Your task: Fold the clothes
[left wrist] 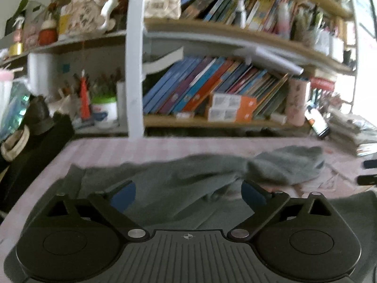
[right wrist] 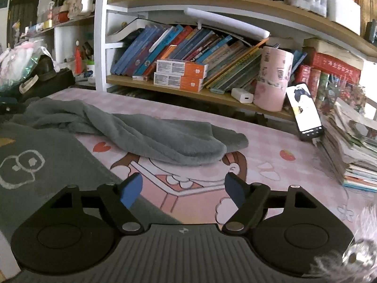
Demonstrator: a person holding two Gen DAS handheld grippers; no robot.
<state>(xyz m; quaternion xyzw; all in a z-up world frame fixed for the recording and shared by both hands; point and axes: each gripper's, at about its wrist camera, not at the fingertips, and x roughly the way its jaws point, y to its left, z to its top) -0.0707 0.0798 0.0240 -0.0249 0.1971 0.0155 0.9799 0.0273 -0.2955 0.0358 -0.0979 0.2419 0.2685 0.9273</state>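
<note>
**Grey fleece spread over a pink-mat table, both grippers empty**

Nearest the right wrist camera, the right gripper [right wrist: 183, 189] stood with its blue-padded fingers [right wrist: 131, 192] well apart and nothing between them, above the pink cartoon-printed mat [right wrist: 271, 146]. Likewise the left gripper [left wrist: 188, 194] held its jaws spread wide, empty, hovering over grey cloth.

Around the table stood a white-framed bookshelf [right wrist: 100, 33] along the far edge, its wooden shelves crowded with leaning books. Two orange-and-white boxes [right wrist: 180, 74] lay stacked on the lower shelf, with a pink patterned cylinder [right wrist: 274, 77] and a small white charger [right wrist: 242, 95] beside them. One phone [right wrist: 305, 110] with a lit screen leaned at the far right corner against a pile of magazines [right wrist: 353, 146]. At the far left corner sat dark bags [left wrist: 35, 141]. Nothing lay between either gripper and the cloth.

One grey fleece garment [right wrist: 141, 132] lay rumpled across the middle of the mat, a rounded sleeve or leg reaching toward the right edge. A flatter grey part [right wrist: 47, 165] at the near left edge bore a white outline drawing. Whether both parts belonged to a single piece could not be told.
</note>
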